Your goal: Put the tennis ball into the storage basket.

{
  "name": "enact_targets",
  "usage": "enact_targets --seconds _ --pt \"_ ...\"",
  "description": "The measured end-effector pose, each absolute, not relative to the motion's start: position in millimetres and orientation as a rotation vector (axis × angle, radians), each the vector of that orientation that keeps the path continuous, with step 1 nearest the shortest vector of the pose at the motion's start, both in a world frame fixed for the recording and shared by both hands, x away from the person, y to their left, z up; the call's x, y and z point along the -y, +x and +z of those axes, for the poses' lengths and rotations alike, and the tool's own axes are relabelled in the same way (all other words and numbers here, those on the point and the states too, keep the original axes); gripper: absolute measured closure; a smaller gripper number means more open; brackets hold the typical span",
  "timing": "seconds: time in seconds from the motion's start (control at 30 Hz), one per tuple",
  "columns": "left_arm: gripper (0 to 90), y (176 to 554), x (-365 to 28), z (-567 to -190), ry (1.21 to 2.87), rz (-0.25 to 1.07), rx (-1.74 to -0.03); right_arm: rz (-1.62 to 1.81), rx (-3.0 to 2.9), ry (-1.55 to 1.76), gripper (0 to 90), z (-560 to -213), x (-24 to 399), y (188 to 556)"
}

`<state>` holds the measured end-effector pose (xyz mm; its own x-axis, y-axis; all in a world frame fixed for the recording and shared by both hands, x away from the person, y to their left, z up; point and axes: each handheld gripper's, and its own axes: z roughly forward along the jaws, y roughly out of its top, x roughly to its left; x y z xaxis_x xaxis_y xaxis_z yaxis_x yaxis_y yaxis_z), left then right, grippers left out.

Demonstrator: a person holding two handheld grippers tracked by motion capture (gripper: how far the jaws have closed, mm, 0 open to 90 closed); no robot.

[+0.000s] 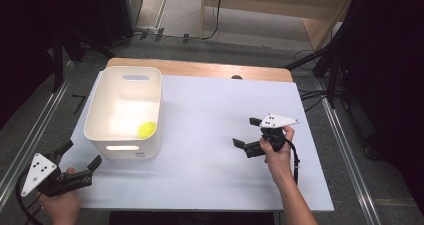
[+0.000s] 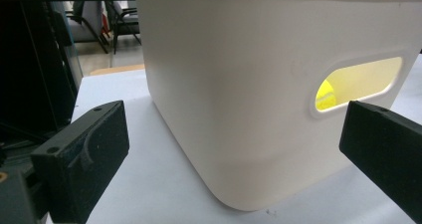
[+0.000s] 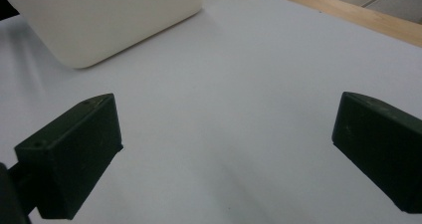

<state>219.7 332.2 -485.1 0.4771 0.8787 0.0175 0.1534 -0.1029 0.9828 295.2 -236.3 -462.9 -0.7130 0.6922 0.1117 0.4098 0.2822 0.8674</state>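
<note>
1. Fingers (image 2: 79,159) of the left gripper (image 1: 80,157) are seen spread wide apart with nothing between them; they are held just off the near left corner of the white bin (image 1: 123,141), close to it but not touching.
2. From that gripper the bin lies ahead and slightly to the right, and its near wall with the handle slot (image 2: 359,82) is faced directly in the left gripper view.
3. A yellow ball (image 1: 147,129) is seen inside the bin, resting on its floor at the near right corner, and is glimpsed through the slot (image 2: 325,95).
4. Farther right, the right gripper (image 1: 248,133) is held over the bare white table (image 1: 210,160), well apart from the bin, its fingers (image 3: 74,154) likewise wide apart and empty.
5. The bin's long axis is judged to run away from the person, and the left gripper is clearly the nearer, so any grasp of the bin's near wall is best suited to that side.
</note>
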Motion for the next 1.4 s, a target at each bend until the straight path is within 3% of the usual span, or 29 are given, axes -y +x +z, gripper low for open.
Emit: enact_targets --seconds 1.4 --pt "0.0 219.4 -332.4 -485.1 1.580 0.790 -0.921 1.393 -2.100 1.171 0.0 -502.6 321.2 240.8"
